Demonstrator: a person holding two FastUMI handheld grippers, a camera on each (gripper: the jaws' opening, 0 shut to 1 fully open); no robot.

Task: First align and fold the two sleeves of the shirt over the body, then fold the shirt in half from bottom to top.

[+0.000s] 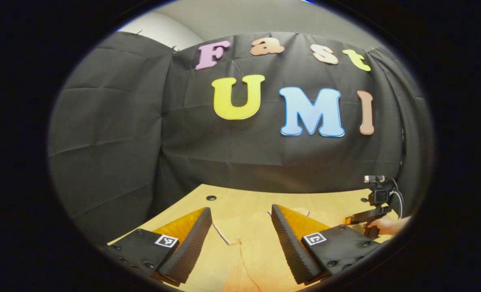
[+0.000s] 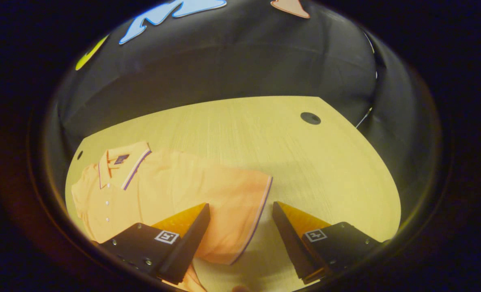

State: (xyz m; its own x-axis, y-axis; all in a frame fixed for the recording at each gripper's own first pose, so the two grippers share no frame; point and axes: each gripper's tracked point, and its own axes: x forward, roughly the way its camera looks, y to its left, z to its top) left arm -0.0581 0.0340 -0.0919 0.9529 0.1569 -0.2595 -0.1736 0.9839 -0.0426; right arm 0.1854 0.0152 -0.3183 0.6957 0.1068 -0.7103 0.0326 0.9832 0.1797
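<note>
Right tool (image 2: 241, 219), fingers spread and gripping nothing, hovers directly over the shirt's (image 2: 163, 190) right sleeve (image 2: 240, 202), whose striped cuff lies between them on the desk (image 2: 305, 162).

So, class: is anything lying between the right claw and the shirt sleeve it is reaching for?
Nothing visible. The right claw hangs open above the sleeve of the orange shirt, whose striped cuff lies between its fingers; only bare table surrounds it.
</note>
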